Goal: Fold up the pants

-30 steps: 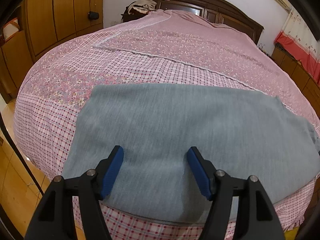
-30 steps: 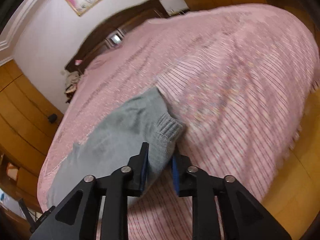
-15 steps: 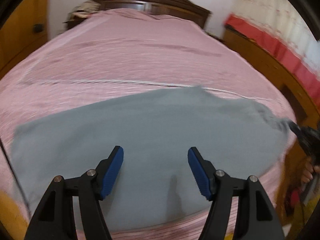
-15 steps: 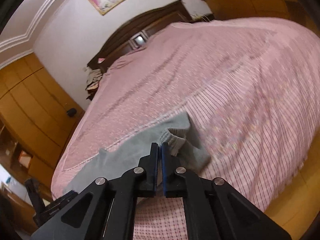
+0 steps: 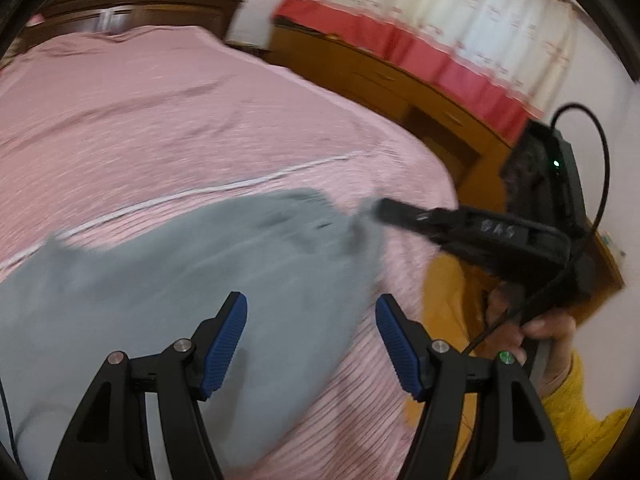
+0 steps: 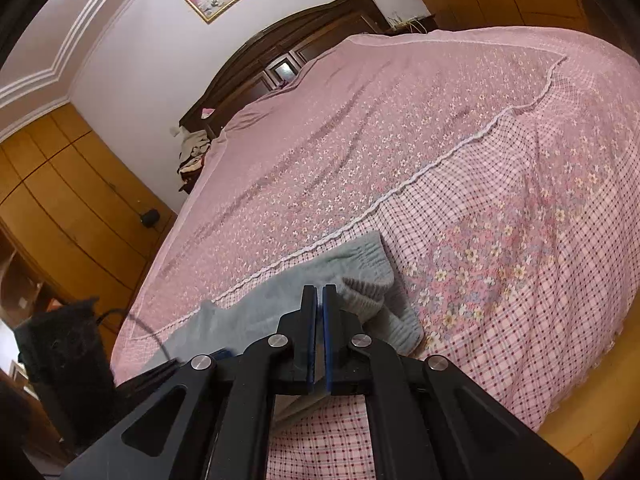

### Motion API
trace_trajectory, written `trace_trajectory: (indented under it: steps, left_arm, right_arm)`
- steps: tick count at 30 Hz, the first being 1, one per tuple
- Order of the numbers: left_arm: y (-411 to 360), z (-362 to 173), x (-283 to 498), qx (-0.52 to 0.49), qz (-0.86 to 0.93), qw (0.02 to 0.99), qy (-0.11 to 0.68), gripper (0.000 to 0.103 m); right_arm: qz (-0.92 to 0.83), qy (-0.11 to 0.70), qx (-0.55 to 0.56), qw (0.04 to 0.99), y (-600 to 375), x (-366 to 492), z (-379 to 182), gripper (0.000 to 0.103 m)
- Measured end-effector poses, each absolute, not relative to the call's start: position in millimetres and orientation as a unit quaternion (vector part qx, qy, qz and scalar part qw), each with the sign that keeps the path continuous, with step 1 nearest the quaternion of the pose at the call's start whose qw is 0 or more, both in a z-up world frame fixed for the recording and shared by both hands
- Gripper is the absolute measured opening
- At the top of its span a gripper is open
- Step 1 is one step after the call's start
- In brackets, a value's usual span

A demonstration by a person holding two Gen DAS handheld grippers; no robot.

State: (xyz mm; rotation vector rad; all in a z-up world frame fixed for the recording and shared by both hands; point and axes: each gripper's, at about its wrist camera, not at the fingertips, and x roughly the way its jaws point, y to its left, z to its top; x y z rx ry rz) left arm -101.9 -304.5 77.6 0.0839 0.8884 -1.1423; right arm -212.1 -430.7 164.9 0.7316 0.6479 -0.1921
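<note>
the grey pants (image 6: 280, 304) lie spread along the near edge of the bed (image 6: 500, 208), on its pink flowered and checked cover, with the ribbed waistband end (image 6: 366, 280) lifted and bunched up off the cover. they look like soft knit: light, limp, no stiffness of their own, so any part not held will sag and crease, and the fabric should grip well rather than slide. the thick elastic band is the firmest place to take hold; the far corner of the same end, or the fold line midway along the leg, would suit a second grip.

the right tongs (image 6: 320, 300) are clenched almost blade to blade at that waistband end, and the raised cloth suggests a thin pinch of the pants is caught there, though the pinch itself is hard to see. the left tongs (image 5: 312, 340) stand released and wide, hovering over the pants (image 5: 180, 292) with nothing between the pads; that view is blurred. in it the right hand (image 5: 540, 332), in a yellow sleeve (image 5: 576, 420), grips its tool beside the bed. behind stand a dark headboard (image 6: 280, 52) and wooden cupboards (image 6: 60, 200).
</note>
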Motion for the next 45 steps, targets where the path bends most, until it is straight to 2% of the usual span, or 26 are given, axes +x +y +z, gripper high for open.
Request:
trace_trajectory:
  steps: [4,5,6,7,8,11,16,20,22,24,25,26,27,30,34,35,36,38,40,45]
  left_arm:
    - [-356,71,-105,0.097,-0.529,0.743,0.399,0.07]
    - [-365,67,-104,0.117,-0.52,0.744,0.402,0.056]
    - [-372,62,-102,0.129,-0.514,0.742,0.409,0.027]
    - [-376,56,-99,0.131,-0.514,0.736,0.421,0.013]
    - [-377,53,-96,0.128,-0.511,0.732,0.432,0.007]
    - [-370,51,-89,0.119,-0.496,0.745,0.43,0.002]
    - [-353,67,-71,0.089,-0.472,0.769,0.422,0.002]
    - [-346,75,-72,0.079,-0.485,0.759,0.426,0.002]
    - [-340,76,-85,0.092,-0.496,0.752,0.425,0.007]
    - [-336,74,-96,0.105,-0.502,0.745,0.425,0.032]
    - [-332,74,-103,0.106,-0.506,0.744,0.423,0.039]
    - [-333,73,-107,0.106,-0.512,0.742,0.42,0.051]
    - [-331,74,-112,0.105,-0.522,0.738,0.415,0.057]
    - [-329,74,-123,0.117,-0.548,0.724,0.402,0.063]
    - [-340,63,-122,0.167,-0.517,0.743,0.39,0.061]
    - [-341,60,-120,0.168,-0.515,0.743,0.394,0.04]
    - [-342,57,-117,0.167,-0.515,0.739,0.401,0.003]
    - [-340,54,-108,0.151,-0.509,0.74,0.412,0.003]
    - [-334,59,-96,0.139,-0.494,0.757,0.404,0.003]
    - [-322,61,-63,0.124,-0.44,0.793,0.402,0.003]
  right_arm:
    - [-0.09,0.304,0.346,0.883,-437,-217,173,0.004]
    - [-0.09,0.304,0.345,0.883,-438,-220,173,0.004]
    - [-0.094,0.303,0.345,0.884,-439,-224,174,0.005]
    - [-0.099,0.303,0.343,0.884,-441,-230,173,0.005]
    - [-0.103,0.305,0.34,0.884,-441,-234,171,0.005]
    - [-0.119,0.323,0.324,0.881,-438,-244,160,0.006]
    - [-0.104,0.386,0.298,0.867,-420,-241,133,0.006]
    - [-0.071,0.401,0.286,0.867,-403,-235,129,0.006]
    - [-0.055,0.401,0.275,0.872,-397,-229,133,0.006]
    - [-0.049,0.399,0.265,0.876,-394,-221,138,0.006]
    - [-0.047,0.396,0.266,0.878,-394,-216,140,0.006]
    - [-0.045,0.393,0.267,0.879,-395,-213,141,0.006]
    - [-0.043,0.389,0.268,0.88,-397,-209,143,0.006]
    - [-0.038,0.379,0.274,0.883,-399,-198,147,0.006]
    - [-0.038,0.373,0.286,0.882,-403,-194,148,0.006]
    - [-0.04,0.371,0.288,0.882,-403,-195,148,0.006]
    - [-0.043,0.369,0.291,0.882,-403,-199,149,0.006]
    - [-0.052,0.365,0.294,0.882,-405,-206,149,0.01]
    - [-0.066,0.363,0.29,0.883,-404,-214,150,0.017]
    - [-0.064,0.395,0.263,0.878,-391,-220,139,0.018]
